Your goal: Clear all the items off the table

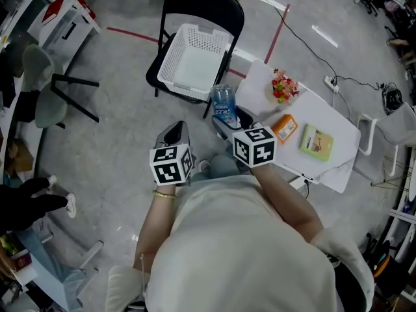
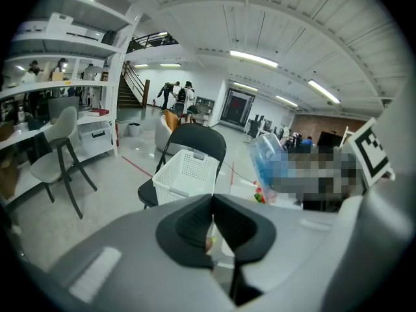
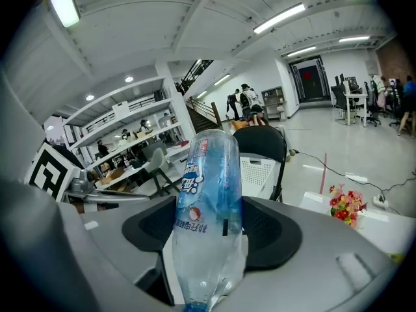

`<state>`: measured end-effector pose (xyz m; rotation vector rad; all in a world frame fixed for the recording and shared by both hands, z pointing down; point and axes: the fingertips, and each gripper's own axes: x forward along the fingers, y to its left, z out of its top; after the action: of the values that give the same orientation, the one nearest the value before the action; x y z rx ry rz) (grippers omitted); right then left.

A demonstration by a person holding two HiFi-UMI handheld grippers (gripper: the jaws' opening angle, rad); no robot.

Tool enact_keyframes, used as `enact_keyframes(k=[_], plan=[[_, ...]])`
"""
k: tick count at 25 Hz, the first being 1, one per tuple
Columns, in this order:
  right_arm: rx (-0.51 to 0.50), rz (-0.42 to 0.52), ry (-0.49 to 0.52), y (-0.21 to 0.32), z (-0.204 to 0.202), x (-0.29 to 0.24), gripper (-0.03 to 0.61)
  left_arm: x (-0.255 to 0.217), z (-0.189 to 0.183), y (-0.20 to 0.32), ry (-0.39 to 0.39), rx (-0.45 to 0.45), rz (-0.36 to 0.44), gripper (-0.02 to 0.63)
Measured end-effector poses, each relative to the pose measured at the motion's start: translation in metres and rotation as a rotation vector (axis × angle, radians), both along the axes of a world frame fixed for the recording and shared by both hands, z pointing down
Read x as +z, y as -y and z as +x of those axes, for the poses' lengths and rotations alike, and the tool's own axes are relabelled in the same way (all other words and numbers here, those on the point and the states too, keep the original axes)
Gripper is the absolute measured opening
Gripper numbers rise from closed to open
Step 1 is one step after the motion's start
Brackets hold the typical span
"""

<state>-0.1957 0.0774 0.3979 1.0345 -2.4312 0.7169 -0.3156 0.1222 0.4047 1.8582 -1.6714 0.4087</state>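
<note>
**A person's white top (image 1: 247, 252) is filling the foreground, with both grippers reaching out toward the white basket (image 1: 195, 60).**

The right gripper (image 1: 226, 117) is clamping a clear water bottle (image 1: 223, 104) between its pads, jaws partly spread around the bottle's body. It is holding the bottle just in front of the basket, probably to drop it in. The left gripper (image 1: 177, 127) is hanging beside it, nearer the person than the basket, with its jaws pressed together on nothing, apparently idling while the other works. The basket is sitting on the seat of a black folding chair (image 1: 208, 5), likely set there as the bin for cleared things. To the basket's right, the white table (image 1: 338, 168) is bearing a small bunch of flowers (image 1: 283, 85), an orange packet (image 1: 285, 127) and a green box (image 1: 316, 142), all waiting to be cleared.
</note>
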Motion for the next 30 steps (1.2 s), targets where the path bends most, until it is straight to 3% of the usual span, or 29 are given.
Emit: enact_keyframes(k=[13, 30], plan=[[-0.026, -0.016, -0.020, 0.047, -0.020, 0.008, 0.314, 0.000, -0.017, 0.043, -0.014, -0.029, -0.001, 0.011], [-0.062, -0.104, -0.048, 0.139, -0.060, 0.047, 0.314, 0.036, -0.044, 0.135, -0.036, -0.044, -0.083, 0.011]])
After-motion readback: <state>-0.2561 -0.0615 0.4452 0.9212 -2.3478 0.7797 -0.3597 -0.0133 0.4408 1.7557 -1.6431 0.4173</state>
